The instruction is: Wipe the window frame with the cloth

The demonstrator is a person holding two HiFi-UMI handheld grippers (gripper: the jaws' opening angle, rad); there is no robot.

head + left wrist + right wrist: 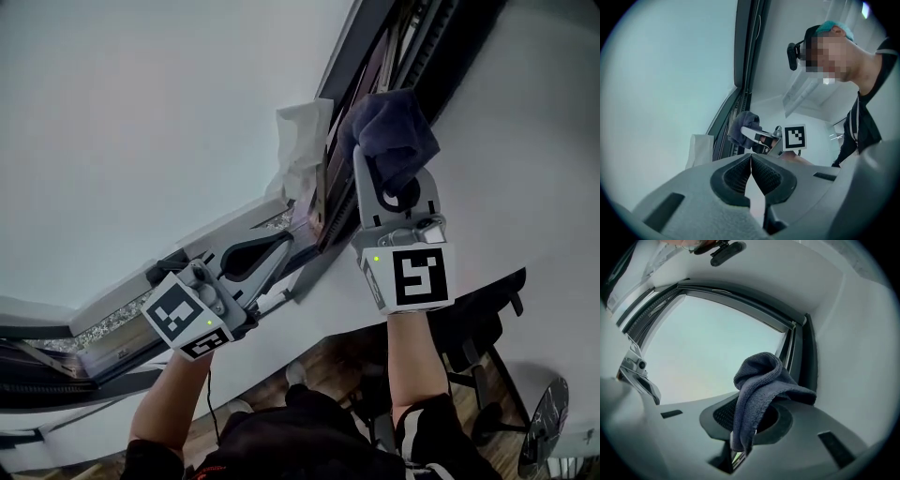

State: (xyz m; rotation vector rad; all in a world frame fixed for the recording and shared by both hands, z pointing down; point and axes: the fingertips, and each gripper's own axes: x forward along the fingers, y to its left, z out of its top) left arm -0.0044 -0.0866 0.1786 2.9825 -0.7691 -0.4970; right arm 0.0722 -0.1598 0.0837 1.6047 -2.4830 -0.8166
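Head view puts the dark blue-grey cloth (pixel 392 129) in the upper centre of the frame, bunched against the dark window frame (pixel 370 52), which runs diagonally from the top edge down toward the lower left. The right gripper (pixel 377 161) is clamped on the cloth from below. Its marker cube (pixel 417 277) sits just under centre, and a bare forearm runs down to the bottom edge.

In the right gripper view the cloth (pixel 761 385) is pinched between the jaws and hangs folded over them at lower centre. The upright frame member (pixel 799 352) shows just behind it, and pale window glass (pixel 712 348) fills the left and middle.

A white crumpled sheet (pixel 302 141) lies on the glass just left of the cloth, beside the frame. It also shows at the left of centre in the left gripper view (pixel 699 150).

The left gripper (pixel 281 246) sits lower left in the head view, pointing up along the frame — well below the cloth. Its own view shows the jaws (pixel 751 159) pressed together at the tips with nothing between them. Beyond them are the cloth (pixel 743 123) and the right gripper (pixel 761 138) at the frame (pixel 745 61).

At the head view's lower right — past the pale wall — stands a dark chair base (pixel 544 422) on a wooden floor (pixel 323 361).
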